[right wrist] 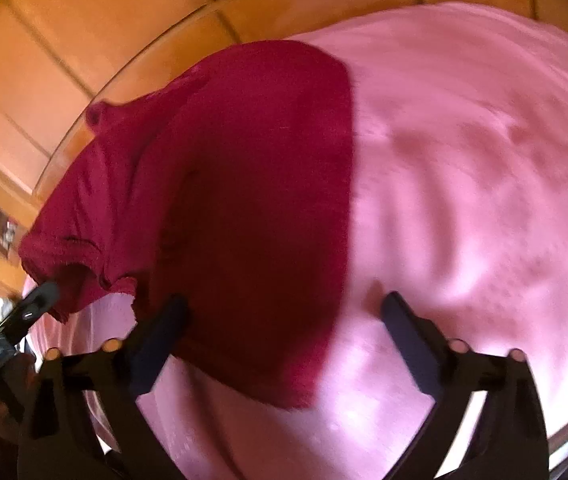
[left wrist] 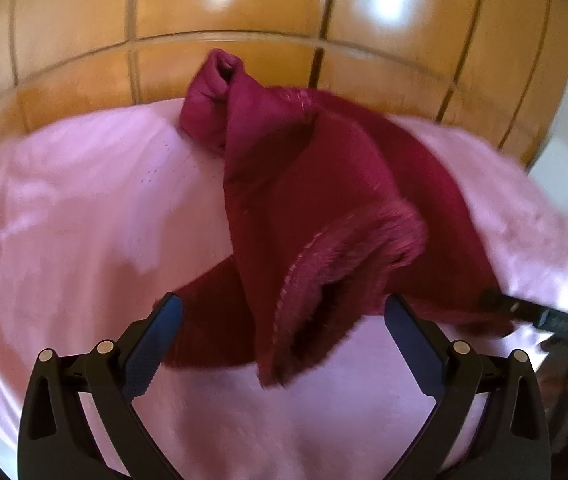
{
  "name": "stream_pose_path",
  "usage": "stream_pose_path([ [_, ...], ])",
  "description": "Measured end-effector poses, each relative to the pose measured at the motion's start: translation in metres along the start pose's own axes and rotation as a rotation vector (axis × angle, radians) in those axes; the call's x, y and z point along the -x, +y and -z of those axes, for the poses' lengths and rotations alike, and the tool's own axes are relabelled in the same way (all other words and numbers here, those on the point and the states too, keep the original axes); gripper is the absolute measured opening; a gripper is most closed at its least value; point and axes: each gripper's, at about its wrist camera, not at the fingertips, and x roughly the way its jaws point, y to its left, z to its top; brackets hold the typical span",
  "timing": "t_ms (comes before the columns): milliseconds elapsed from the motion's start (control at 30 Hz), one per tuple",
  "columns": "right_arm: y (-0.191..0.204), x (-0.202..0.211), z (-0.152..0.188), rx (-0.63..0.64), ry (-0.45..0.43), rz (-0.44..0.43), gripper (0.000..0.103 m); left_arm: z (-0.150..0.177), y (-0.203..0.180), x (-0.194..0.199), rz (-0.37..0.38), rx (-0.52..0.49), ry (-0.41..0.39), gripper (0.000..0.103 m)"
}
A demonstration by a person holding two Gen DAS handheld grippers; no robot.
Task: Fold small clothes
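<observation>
Two grippers work over a dark red knitted garment (left wrist: pixel 315 200) lying on a pink cloth (left wrist: pixel 84 208) that covers the surface; what lies beneath the cloth is hidden. Left gripper (left wrist: pixel 284 312) hangs with its jaws spread wide, nothing between them, a lifted ribbed hem just ahead. Right gripper (right wrist: pixel 284 312) also stands wide apart over the garment's edge. Both views are blurred, so the garment's shape is hard to read. Orange-brown wooden panelling (left wrist: pixel 244 8) rises behind.
</observation>
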Motion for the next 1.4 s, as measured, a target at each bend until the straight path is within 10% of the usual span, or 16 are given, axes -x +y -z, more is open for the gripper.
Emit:
stream_pose_path([
  [67,0.009,-0.006,-0.002,0.052,0.003,0.018,0.058,0.004,-0.004,-0.012,-0.037,-0.086,0.017,0.082],
  [100,0.015,-0.009,-0.003,0.089,0.005,0.031,0.048,0.008,-0.002,-0.019,-0.023,-0.097,0.042,0.033],
  [133,0.017,-0.012,-0.006,0.111,0.008,0.038,0.03,0.009,0.005,-0.024,0.004,-0.07,0.082,0.01],
  [200,0.02,-0.009,-0.012,0.135,0.005,0.038,0.009,0.011,0.023,-0.02,0.04,0.007,0.061,0.009],
  [667,0.005,0.155,-0.055,0.217,-0.288,-0.119,0.008,0.0,0.08,0.139,0.026,0.071,-0.292,0.008],
  [867,-0.005,0.181,-0.027,0.292,-0.223,-0.205,0.007,0.046,0.103,0.157,-0.018,0.103,-0.23,0.008],
  [1100,0.051,0.093,0.047,0.485,0.117,-0.276,0.007,0.115,0.165,0.101,-0.2,0.295,0.061,0.008],
  [1200,0.067,0.066,0.06,0.536,0.224,-0.288,0.023,0.127,0.184,0.1,-0.251,0.365,0.099,0.042],
  [1267,0.067,0.069,0.056,0.537,0.246,-0.314,0.076,0.128,0.193,0.113,-0.268,0.404,0.056,0.063],
  [1400,0.038,0.081,0.018,0.41,0.133,-0.308,0.078,0.111,0.199,0.142,-0.229,0.453,-0.065,0.065],
])
